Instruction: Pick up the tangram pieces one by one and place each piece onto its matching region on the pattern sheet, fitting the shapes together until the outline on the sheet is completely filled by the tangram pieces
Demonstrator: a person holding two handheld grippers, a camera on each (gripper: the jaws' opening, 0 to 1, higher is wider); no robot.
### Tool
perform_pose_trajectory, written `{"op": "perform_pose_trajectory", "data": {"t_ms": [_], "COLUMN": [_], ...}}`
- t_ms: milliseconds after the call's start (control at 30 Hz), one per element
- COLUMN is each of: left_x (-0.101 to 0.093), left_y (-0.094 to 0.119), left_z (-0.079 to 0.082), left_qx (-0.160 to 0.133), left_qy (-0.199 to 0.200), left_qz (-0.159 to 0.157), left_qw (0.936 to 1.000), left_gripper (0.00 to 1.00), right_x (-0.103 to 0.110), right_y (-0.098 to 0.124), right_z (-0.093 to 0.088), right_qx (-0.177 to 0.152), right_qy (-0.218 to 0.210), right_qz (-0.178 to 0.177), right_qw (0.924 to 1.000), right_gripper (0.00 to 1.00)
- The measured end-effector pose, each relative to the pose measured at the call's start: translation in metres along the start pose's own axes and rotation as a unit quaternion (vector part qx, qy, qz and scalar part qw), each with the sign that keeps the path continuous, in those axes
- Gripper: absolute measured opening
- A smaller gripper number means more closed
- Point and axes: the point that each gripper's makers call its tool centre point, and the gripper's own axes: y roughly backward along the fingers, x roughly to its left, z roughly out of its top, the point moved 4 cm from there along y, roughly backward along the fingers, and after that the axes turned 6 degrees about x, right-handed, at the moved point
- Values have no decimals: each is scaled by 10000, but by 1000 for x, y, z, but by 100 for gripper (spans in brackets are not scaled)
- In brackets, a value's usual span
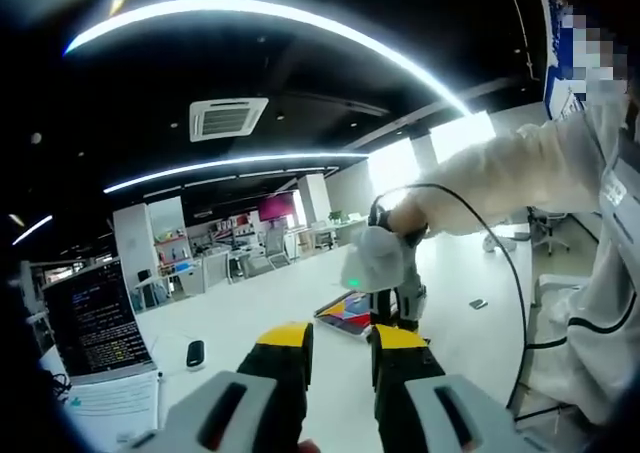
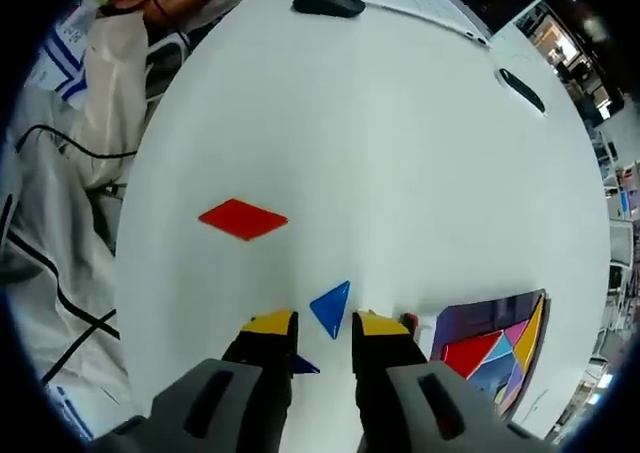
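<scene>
The right gripper (image 2: 323, 323) hovers jaws apart over a blue triangle (image 2: 331, 306) between its tips; pattern sheet (image 2: 497, 348) lies right, red parallelogram (image 2: 243, 219) ahead-left. Left gripper (image 1: 342, 338) hangs open.

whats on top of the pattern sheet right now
In the right gripper view, coloured tangram pieces lie on the pattern sheet: a red triangle, a yellow piece, pink and light blue ones too. The sheet's lower part runs into the rim, so anything there is hidden.
</scene>
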Motion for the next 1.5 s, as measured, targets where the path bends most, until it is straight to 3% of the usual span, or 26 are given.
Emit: {"op": "perform_pose_trajectory", "data": {"t_ms": [233,367,633,733,800,1000,1233,1500], "left_x": [-6,-2,2,1,1,-1,0,0], "left_y": [-1,2,1,2,2,5,7,4], "left_z": [4,5,3,4,7,11,9,8], "left_qx": [8,-26,-2,-18,-131,-228,-173,-143], "left_qy": [-93,-73,-37,-56,-32,-50,-45,-21], "left_qz": [-81,-36,-5,-26,-92,-124,-68,-42], "left_qw": [9999,10000,10000,10000,9999,9997,9998,9999], "left_gripper": [25,25,25,25,25,25,25,25], "right_x": [-7,-13,-13,-13,-16,-14,-9,-13], "right_y": [0,-1,1,1,1,1,1,1], "right_z": [4,2,-1,0,1,3,8,10], "right_qx": [251,66,-379,-472,-490,-367,-32,269], "right_qy": [-260,-763,-1022,-1760,-1972,-1842,-1408,-1916], "right_qz": [143,155,219,404,424,311,12,9], "right_qw": [9992,9969,9938,9824,9782,9817,9900,9811], "right_gripper": [19,14,15,15,15,15,16,15]}}
